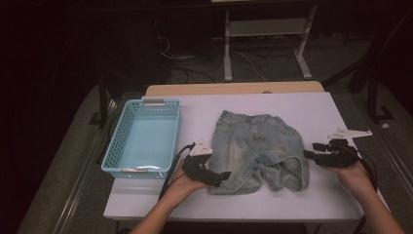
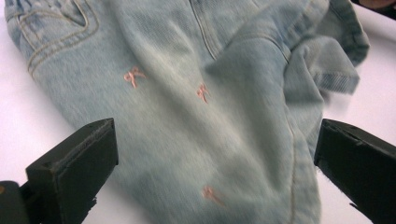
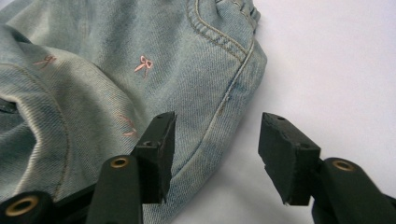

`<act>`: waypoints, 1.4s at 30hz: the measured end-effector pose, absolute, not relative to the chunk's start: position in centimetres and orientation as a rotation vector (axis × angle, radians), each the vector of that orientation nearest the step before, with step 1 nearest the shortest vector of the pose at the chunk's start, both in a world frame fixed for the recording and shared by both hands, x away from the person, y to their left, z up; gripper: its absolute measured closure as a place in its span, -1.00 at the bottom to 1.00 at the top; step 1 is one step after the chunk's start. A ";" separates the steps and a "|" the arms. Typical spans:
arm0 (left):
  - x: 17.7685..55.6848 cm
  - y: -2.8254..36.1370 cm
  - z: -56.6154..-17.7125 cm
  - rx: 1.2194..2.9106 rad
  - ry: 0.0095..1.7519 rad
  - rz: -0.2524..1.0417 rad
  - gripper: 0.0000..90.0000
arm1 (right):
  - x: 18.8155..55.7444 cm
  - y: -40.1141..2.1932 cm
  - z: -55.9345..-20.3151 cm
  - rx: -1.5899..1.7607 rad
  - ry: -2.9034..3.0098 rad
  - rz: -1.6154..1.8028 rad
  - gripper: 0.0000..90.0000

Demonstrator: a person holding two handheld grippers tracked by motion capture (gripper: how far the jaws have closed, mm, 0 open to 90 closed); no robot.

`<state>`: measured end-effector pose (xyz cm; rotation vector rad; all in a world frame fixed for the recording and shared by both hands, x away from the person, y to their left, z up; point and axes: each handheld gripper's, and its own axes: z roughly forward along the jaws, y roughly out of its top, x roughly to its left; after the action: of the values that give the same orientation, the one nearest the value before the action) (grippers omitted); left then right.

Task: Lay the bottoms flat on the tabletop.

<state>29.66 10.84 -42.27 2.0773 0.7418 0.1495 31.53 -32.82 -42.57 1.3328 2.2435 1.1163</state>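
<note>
Denim shorts (image 1: 258, 148) lie flat on the white table (image 1: 311, 112).
Left gripper (image 1: 219, 178) gapes wide over one leg; right gripper (image 1: 308, 154), half-spread, holds nothing at the side seam.

light: dim overall, background near black | blur: motion-smeared left gripper view | focus: right gripper view sharp

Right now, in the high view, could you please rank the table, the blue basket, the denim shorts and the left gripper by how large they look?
1. Table.
2 and 3. Blue basket and denim shorts: they look much alike, so I will not rank them.
4. Left gripper, clearly smallest.
</note>
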 end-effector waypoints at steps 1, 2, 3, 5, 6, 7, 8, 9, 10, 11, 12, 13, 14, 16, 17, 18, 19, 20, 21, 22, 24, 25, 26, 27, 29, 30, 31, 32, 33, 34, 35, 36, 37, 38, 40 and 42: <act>29.3 10.9 -42.4 2.078 0.744 0.145 -1.00 | 31.5 -32.8 -42.5 1.332 2.245 1.119 0.05; 28.9 11.1 -42.6 2.083 0.743 0.138 -1.00 | 31.5 -32.8 -42.5 1.331 2.245 1.122 0.06; 28.5 11.1 -42.8 2.085 0.742 0.129 -1.00 | 31.5 -32.8 -42.5 1.332 2.247 1.122 0.08; 27.9 11.3 -43.0 2.097 0.737 0.125 -1.00 | 31.4 -32.8 -42.4 1.328 2.254 1.121 0.14; 27.7 11.4 -43.1 2.102 0.731 0.121 -1.00 | 31.4 -32.7 -42.4 1.325 2.257 1.120 0.17; 27.6 11.4 -43.2 2.100 0.729 0.114 -1.00 | 31.4 -32.7 -42.4 1.324 2.260 1.121 0.21; 27.7 11.4 -43.2 2.103 0.727 0.113 -1.00 | 31.4 -32.7 -42.3 1.324 2.263 1.121 0.25; 27.8 11.4 -43.2 2.104 0.726 0.115 -1.00 | 31.4 -32.6 -42.3 1.322 2.265 1.120 0.31; 27.9 11.4 -43.3 2.100 0.728 0.109 -1.00 | 31.4 -32.6 -42.3 1.320 2.269 1.118 0.35; 27.9 11.4 -43.4 2.101 0.731 0.101 -1.00 | 31.4 -32.6 -42.2 1.319 2.270 1.118 0.40; 28.0 11.4 -43.4 2.105 0.729 0.101 -1.00 | 31.4 -32.5 -42.2 1.321 2.270 1.119 0.45; 28.0 11.4 -43.5 2.111 0.723 0.102 -1.00 | 31.4 -32.5 -42.1 1.317 2.271 1.125 0.49; 28.0 11.3 -43.6 2.114 0.721 0.098 -1.00 | 31.5 -32.6 -42.0 1.320 2.272 1.136 0.53; 28.0 11.3 -43.6 2.117 0.717 0.101 -1.00 | 31.5 -32.5 -41.9 1.321 2.274 1.145 0.63; 28.0 11.3 -43.6 2.116 0.717 0.100 -1.00 | 31.6 -32.5 -41.8 1.319 2.280 1.149 0.67; 28.0 11.3 -43.6 2.115 0.716 0.100 -1.00 | 31.7 -32.4 -41.8 1.314 2.286 1.153 0.73; 28.0 11.3 -43.6 2.115 0.716 0.100 -1.00 | 31.8 -32.3 -41.7 1.308 2.294 1.159 0.76; 28.0 11.2 -43.6 2.114 0.718 0.099 -1.00 | 31.8 -32.2 -41.5 1.300 2.297 1.167 0.78; 28.1 11.2 -43.6 2.115 0.720 0.097 -1.00 | 31.8 -32.1 -41.4 1.293 2.300 1.171 0.79; 28.1 11.2 -43.6 2.115 0.722 0.099 -1.00 | 31.9 -31.9 -41.3 1.286 2.303 1.173 0.79; 28.1 11.2 -43.7 2.110 0.725 0.097 -1.00 | 32.2 -31.6 -41.0 1.275 2.301 1.174 0.75; 28.1 11.3 -43.7 2.111 0.725 0.096 -1.00 | 32.4 -31.5 -40.9 1.275 2.297 1.176 0.74; 28.2 11.3 -43.7 2.111 0.725 0.095 -1.00 | 32.6 -31.4 -40.8 1.272 2.298 1.175 0.72; 28.2 11.3 -43.7 2.112 0.725 0.095 -1.00 | 32.8 -31.3 -40.7 1.268 2.296 1.174 0.70; 28.2 11.3 -43.8 2.112 0.727 0.091 -1.00 | 33.4 -31.0 -40.5 1.275 2.289 1.185 0.67; 28.2 11.3 -43.8 2.113 0.726 0.092 -1.00 | 33.7 -30.9 -40.4 1.276 2.283 1.189 0.65; 28.3 11.3 -43.8 2.114 0.726 0.092 -1.00 | 34.0 -30.8 -40.2 1.276 2.283 1.189 0.64; 28.3 11.3 -43.8 2.113 0.727 0.091 -1.00 | 34.3 -30.6 -40.2 1.273 2.284 1.191 0.64; 28.3 11.3 -43.8 2.113 0.727 0.091 -1.00 | 34.5 -30.4 -40.1 1.270 2.284 1.185 0.63; 28.3 11.3 -43.8 2.113 0.727 0.090 -1.00 | 34.8 -30.3 -40.0 1.266 2.283 1.183 0.63; 28.3 11.3 -43.8 2.113 0.728 0.090 -1.00 | 35.1 -30.2 -39.9 1.265 2.285 1.186 0.63; 28.3 11.3 -43.8 2.113 0.729 0.091 -1.00 | 35.4 -30.0 -39.9 1.268 2.285 1.187 0.62; 28.3 11.4 -43.8 2.113 0.728 0.090 -1.00 | 35.7 -29.9 -39.8 1.266 2.285 1.182 0.62; 28.3 11.4 -43.8 2.112 0.728 0.089 -1.00 | 36.1 -29.8 -39.8 1.265 2.285 1.174 0.62; 28.3 11.4 -43.8 2.113 0.729 0.088 -1.00 | 36.8 -29.7 -39.7 1.267 2.280 1.171 0.61; 28.3 11.4 -43.8 2.113 0.729 0.087 -1.00 | 37.4 -29.6 -39.6 1.268 2.278 1.169 0.61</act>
<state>28.33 11.37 -43.82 2.1129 0.7290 0.0874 37.40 -29.58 -39.61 1.2680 2.2784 1.1685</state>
